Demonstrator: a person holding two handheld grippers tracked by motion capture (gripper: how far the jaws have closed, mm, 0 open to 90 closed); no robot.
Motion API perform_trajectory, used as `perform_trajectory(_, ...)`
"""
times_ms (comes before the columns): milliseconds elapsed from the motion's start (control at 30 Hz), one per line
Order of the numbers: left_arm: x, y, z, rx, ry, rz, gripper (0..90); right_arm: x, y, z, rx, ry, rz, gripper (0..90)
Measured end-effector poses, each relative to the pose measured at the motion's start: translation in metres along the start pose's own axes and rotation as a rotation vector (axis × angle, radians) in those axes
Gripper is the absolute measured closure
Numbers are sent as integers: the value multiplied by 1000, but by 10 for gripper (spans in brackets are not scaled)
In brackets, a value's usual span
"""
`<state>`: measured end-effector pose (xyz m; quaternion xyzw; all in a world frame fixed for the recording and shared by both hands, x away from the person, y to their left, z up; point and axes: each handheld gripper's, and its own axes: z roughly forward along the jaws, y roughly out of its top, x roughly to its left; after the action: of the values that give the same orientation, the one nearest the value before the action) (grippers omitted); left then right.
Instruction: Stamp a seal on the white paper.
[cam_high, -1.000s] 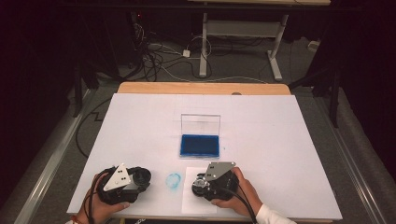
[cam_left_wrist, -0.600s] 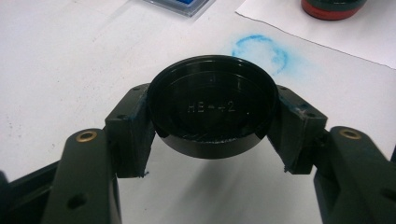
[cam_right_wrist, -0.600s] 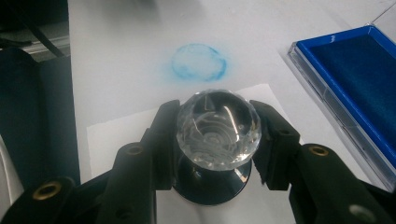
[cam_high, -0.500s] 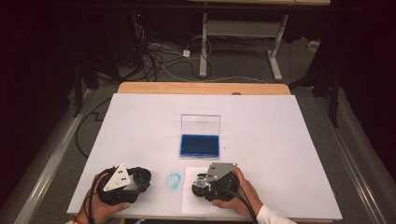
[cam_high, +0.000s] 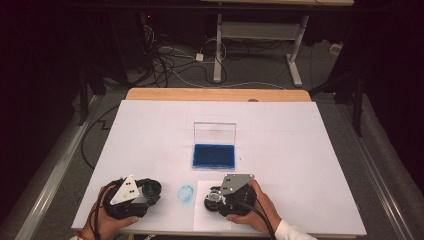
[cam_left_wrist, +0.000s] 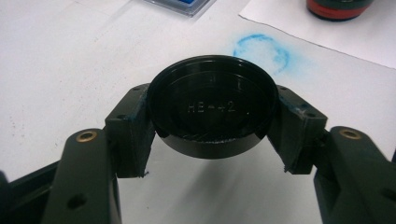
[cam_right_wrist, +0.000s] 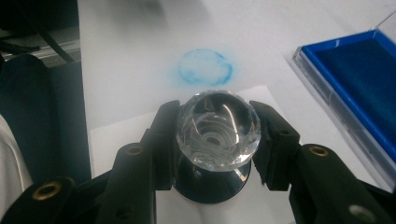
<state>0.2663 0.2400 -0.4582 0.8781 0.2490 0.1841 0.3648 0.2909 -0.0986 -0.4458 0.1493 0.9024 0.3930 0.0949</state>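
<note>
1. The left hand-held gripper (cam_high: 150, 189) is sitting near the front edge of the white-covered table (cam_high: 300, 150), at the person's left, with its grey three-cornered plate on top. In the left gripper view the left hand-held gripper (cam_left_wrist: 212, 126) is clamping a round black plastic cap (cam_left_wrist: 213, 105) between its two black jaws, which are pressing on the cap's opposite sides. The cap's hollow side is facing the camera and embossed lettering is showing inside it.

2. The right hand-held gripper (cam_high: 214, 197) is sitting near the front edge, at the person's right, over a white sheet of paper (cam_high: 202, 220). In the right gripper view the right hand-held gripper (cam_right_wrist: 215, 133) is gripping a stamp with a clear faceted crystal-like knob (cam_right_wrist: 217, 128); the jaws are closing on either side of the knob, and the stamp's dark round base is resting on the white sheet of paper (cam_right_wrist: 116, 135).

3. A round blue ink smudge (cam_high: 186, 192) is lying on the table between the two hand-held grippers, just beside the paper's left edge. It is also showing in the left gripper view (cam_left_wrist: 261, 49) and in the right gripper view (cam_right_wrist: 205, 67).

4. A blue ink pad in a clear plastic case (cam_high: 214, 156) is standing open near the table's middle, well beyond both hand-held grippers, with its transparent lid upright behind it.

5. The table's wooden far edge (cam_high: 215, 94) is showing beyond the white cover.
</note>
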Motion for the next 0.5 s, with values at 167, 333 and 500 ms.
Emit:
perform_trajectory(167,-1,0,1,2,-1,2,362,-3,3,-7,-39,-10,6,566)
perform_trajectory(333,-1,0,1,2,-1,2,362,-5,8,-17,-79,-21,6,566)
perform_trajectory(500,-1,0,2,4,-1,4,362,-8,12,-29,-117,-41,9,567)
